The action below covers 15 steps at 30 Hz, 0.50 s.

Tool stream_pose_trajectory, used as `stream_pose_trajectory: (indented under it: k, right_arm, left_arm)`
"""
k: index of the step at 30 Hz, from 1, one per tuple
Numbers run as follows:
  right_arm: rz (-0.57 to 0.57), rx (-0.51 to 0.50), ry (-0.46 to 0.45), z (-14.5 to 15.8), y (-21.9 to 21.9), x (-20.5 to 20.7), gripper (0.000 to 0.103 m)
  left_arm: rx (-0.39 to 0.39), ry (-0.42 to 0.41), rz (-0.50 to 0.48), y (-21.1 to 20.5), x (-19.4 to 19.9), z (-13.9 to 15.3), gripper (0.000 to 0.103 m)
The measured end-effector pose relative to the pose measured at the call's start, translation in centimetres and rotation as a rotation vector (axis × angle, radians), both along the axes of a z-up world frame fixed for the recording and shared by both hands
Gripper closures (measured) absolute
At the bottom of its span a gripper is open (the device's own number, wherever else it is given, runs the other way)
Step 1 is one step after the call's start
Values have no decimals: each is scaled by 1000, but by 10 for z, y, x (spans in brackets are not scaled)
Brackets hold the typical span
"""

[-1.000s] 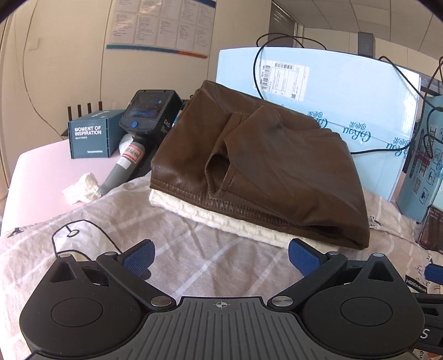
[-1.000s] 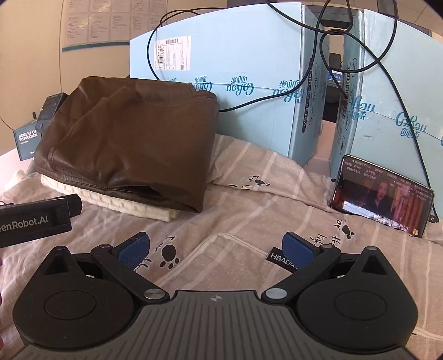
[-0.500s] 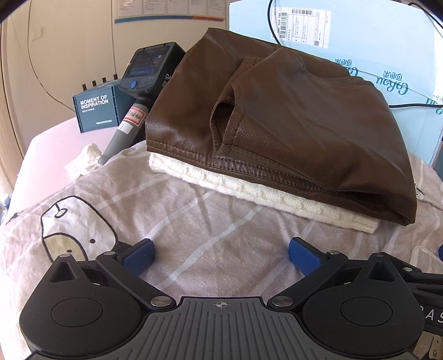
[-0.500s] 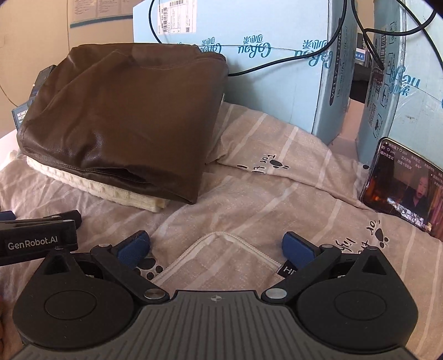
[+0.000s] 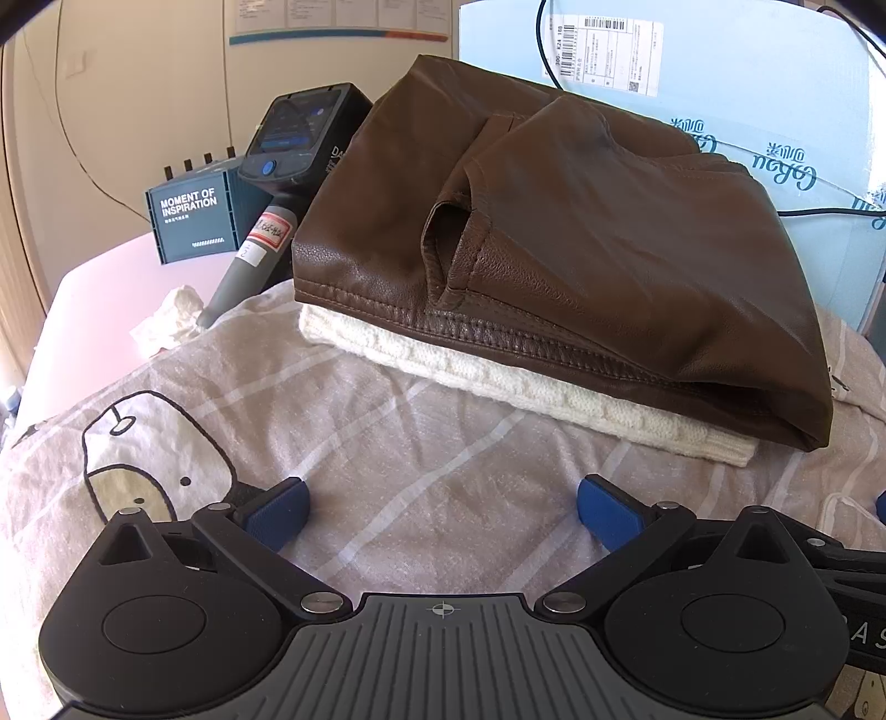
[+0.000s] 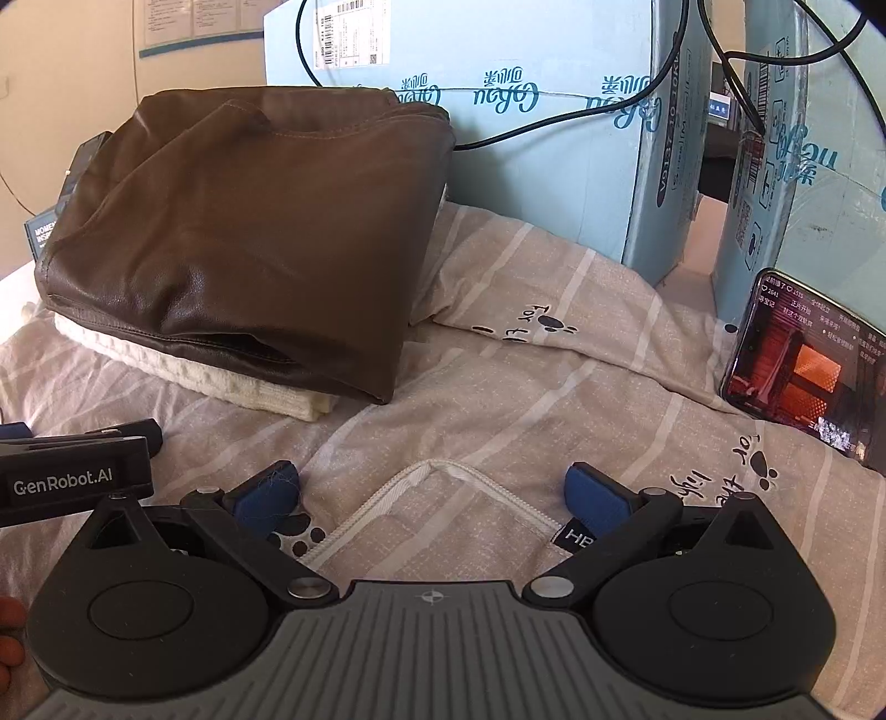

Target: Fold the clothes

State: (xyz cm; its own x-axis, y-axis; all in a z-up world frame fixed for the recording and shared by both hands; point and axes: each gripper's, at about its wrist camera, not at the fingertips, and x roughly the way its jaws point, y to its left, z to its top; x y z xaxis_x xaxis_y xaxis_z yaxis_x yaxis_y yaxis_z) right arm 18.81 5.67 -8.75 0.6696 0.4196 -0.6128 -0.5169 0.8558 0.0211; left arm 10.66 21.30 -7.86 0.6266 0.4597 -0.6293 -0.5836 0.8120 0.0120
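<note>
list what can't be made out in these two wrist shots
- Folded cream knit sweater: mostly covered by the folded brown leather jacket in both views.
- Black garment label: lettering cut off by the open right gripper.
- Beige striped garment with paw prints: its near part is hidden by both gripper bodies, the open left gripper too.
- Wall notice: text blurred, cropped.

Brown leather jacket, glossy, on a cream cable-knit sweater. Beige sheet with white grid lines, cartoon bear lower left, black paw prints in the right view. Light blue boxes with teal lettering. Fingers blue-padded on black. Dark teal box, white text.
</note>
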Motion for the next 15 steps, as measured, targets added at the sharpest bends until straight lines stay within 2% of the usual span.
stream_pose_trajectory:
  k: [15]
  right_arm:
    - [2, 2, 0, 0, 0, -1, 0]
  left_arm:
    - [1, 0, 0, 0, 0, 0, 0]
